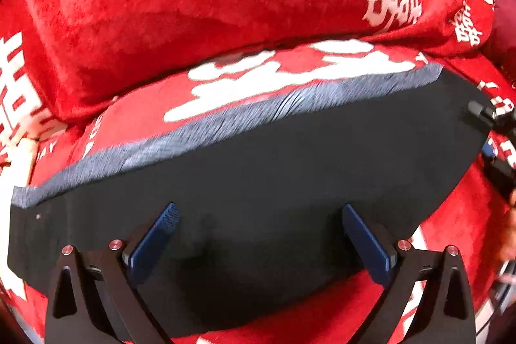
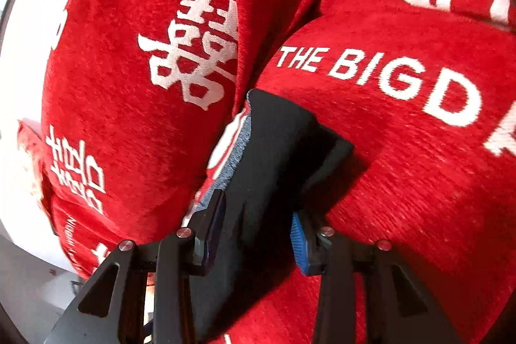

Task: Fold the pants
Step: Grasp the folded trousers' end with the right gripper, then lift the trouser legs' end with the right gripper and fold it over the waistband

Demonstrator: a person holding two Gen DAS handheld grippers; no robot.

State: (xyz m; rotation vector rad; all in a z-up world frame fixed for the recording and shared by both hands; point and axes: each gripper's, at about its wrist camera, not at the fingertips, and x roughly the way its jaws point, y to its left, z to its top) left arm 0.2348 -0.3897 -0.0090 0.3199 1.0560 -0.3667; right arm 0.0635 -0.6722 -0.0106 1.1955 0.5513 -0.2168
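Right wrist: right hand-held gripper (image 2: 258,215) clamps black pants (image 2: 274,144).

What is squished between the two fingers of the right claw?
The black pants: a bunched fold of them fills the gap in the right claw, seen in the right wrist view. Red blanket lies beneath.

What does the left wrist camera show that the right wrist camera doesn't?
Only the left wrist view shows the black pants spread wide, their grey edge band along the far side, under the open left gripper, with the right gripper's tip at the pants' right end. Only the right wrist view shows the right gripper shut on a bunched end of the pants. Both show the red printed blanket beneath.
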